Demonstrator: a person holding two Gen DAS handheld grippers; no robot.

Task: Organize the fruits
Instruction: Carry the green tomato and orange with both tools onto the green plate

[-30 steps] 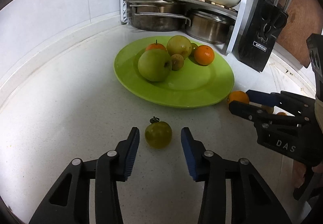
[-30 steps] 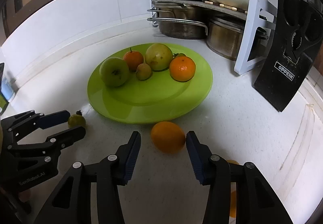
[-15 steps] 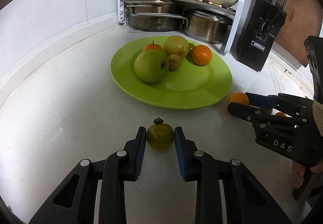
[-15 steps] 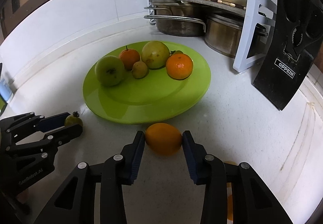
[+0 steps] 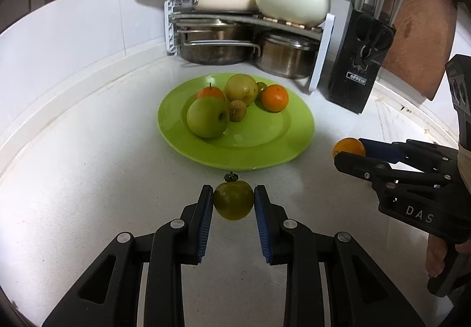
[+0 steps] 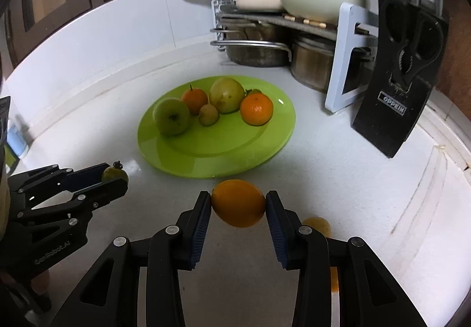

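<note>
grippers both loaded. left gripper (image 5: 233, 203) has its blue-padded jaws closed narrow on a small dull-green round fruit with a dark stem (image 5: 233, 199), pads touching both its sides, near the close rim of the round lime-green plate (image 5: 294, 147). in the right wrist view this gripper (image 6: 114, 178) sits low left with the green fruit (image 6: 114, 173) at its tips. right gripper (image 6: 238, 206) has jaws a bit wider, pressed on both sides of a smooth orange oval fruit (image 6: 238, 203), just near of the plate's (image 6: 265, 150) front rim. in the left wrist view it (image 5: 350, 150) comes in from the right, orange fruit (image 5: 348, 146) between the fingers. cannot tell if either fruit is lifted off the white speckled countertop (image 5: 88, 179). on the plate, clustered far-left: large green apple (image 5: 207, 117), small orange fruit with stem (image 5: 209, 92), big yellow-green round fruit (image 5: 241, 89), small brownish fruit (image 5: 237, 110), mandarin orange (image 5: 274, 97). another orange fruit (image 6: 318, 225) lies on the counter, partly hidden behind the right finger. far corner: white pot rack with steel pots (image 5: 250, 44), black knife block (image 5: 359, 62) to its right.
</note>
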